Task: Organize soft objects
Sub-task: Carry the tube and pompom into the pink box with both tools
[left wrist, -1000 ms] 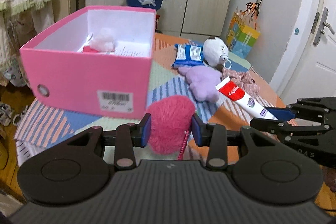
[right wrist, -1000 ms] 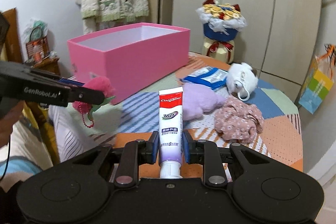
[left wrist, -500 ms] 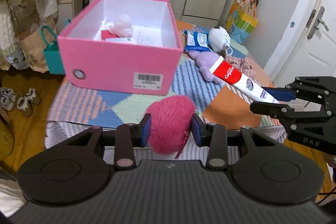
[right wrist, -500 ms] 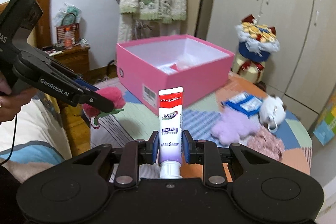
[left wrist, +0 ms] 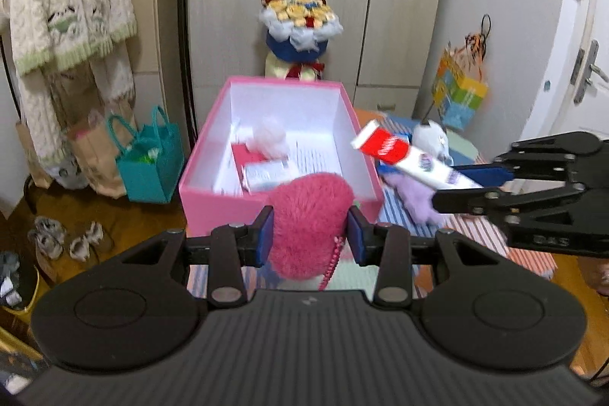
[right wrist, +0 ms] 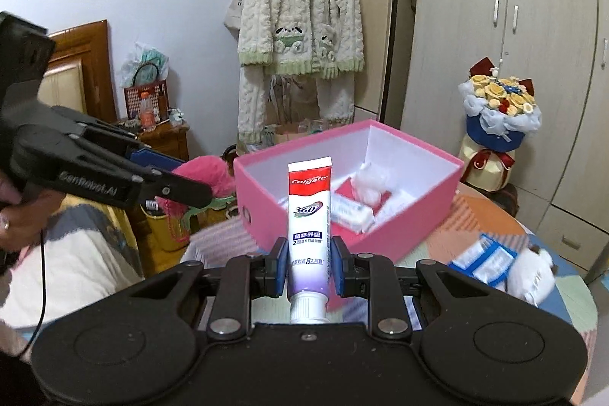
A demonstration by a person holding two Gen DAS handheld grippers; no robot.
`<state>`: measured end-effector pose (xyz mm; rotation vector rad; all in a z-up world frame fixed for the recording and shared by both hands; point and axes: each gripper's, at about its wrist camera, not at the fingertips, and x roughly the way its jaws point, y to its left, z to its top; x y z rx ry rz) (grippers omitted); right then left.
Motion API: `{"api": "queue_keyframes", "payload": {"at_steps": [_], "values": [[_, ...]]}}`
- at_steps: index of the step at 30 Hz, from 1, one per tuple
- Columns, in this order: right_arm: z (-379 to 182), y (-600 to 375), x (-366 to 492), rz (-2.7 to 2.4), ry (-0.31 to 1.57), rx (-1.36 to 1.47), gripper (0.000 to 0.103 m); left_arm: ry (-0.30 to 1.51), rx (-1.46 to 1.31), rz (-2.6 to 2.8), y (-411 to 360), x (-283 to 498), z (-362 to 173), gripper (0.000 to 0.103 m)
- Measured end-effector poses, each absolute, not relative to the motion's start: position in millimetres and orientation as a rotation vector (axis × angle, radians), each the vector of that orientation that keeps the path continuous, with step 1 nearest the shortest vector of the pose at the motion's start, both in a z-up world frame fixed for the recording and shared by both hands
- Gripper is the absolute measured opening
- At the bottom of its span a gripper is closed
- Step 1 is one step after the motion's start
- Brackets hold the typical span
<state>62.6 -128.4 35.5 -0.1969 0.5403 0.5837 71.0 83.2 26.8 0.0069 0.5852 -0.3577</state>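
With a few items already in the pink box [left wrist: 279, 204], the left tool [left wrist: 310, 234] gripped a pompom [left wrist: 308, 215] and the right tool [right wrist: 308, 267] a toothpaste tube [right wrist: 309, 212] near it, while a purple plush [left wrist: 409, 195], white plush [right wrist: 531, 276] and packets [right wrist: 485, 259] were left on the desk [right wrist: 495, 215].

The fluffy pink pompom [left wrist: 310, 223] hides the open pink cardboard box's [left wrist: 236, 101] near wall; a blurred white plush toy [right wrist: 531, 276] can't be identified.

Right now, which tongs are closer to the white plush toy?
Right. The right tongs, gripping the toothpaste, are beside the white plush; the left tongs, gripping the pink pompom, are farther away, before the box.
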Motion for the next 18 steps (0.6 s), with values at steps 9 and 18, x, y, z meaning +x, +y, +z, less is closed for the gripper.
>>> {"api": "queue_keyframes", "payload": {"at_steps": [9,18], "values": [[37,-106,157,0.508,0.581,-0.165,0.027,0.553,0.058,-0.358,74,135,38,0.038],[17,-99,256,0.425,0.719,-0.169,0.027,0.676,0.109,-0.325,62,233,18,0.038]]}}
